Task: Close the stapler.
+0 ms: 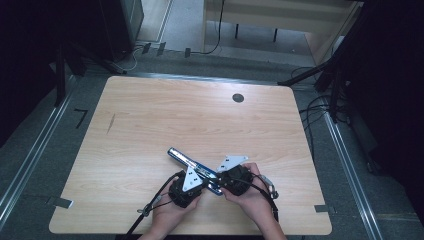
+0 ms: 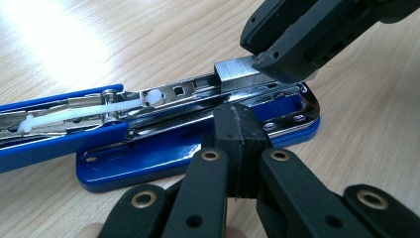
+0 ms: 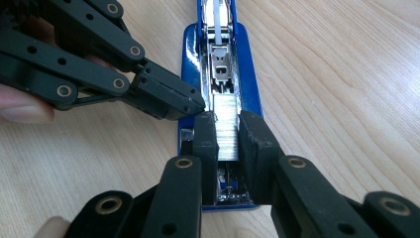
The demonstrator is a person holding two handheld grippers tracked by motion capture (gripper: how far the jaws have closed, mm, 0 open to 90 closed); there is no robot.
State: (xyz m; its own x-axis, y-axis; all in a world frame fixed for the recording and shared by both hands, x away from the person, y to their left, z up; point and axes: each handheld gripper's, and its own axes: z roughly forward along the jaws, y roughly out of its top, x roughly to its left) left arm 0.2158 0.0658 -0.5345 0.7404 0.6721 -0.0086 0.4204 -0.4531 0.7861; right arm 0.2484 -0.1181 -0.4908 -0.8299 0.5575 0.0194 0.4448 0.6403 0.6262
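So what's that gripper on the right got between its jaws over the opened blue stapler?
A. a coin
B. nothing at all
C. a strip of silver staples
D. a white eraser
C: in the right gripper view the right gripper has its two black jaws on either side of a strip of staples, pads against it, above the metal channel of the stapler.

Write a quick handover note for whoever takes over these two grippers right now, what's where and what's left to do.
Left hand-held gripper: shut, empty, tips against the side of the open blue stapler.
Right hand-held gripper: shut on the strip of staples, held over the stapler's metal channel.
Stapler lies opened flat near the table's front edge.
Done: stapler opened, strip brought to the channel.
Left: probably seat the strip, release, close the stapler.
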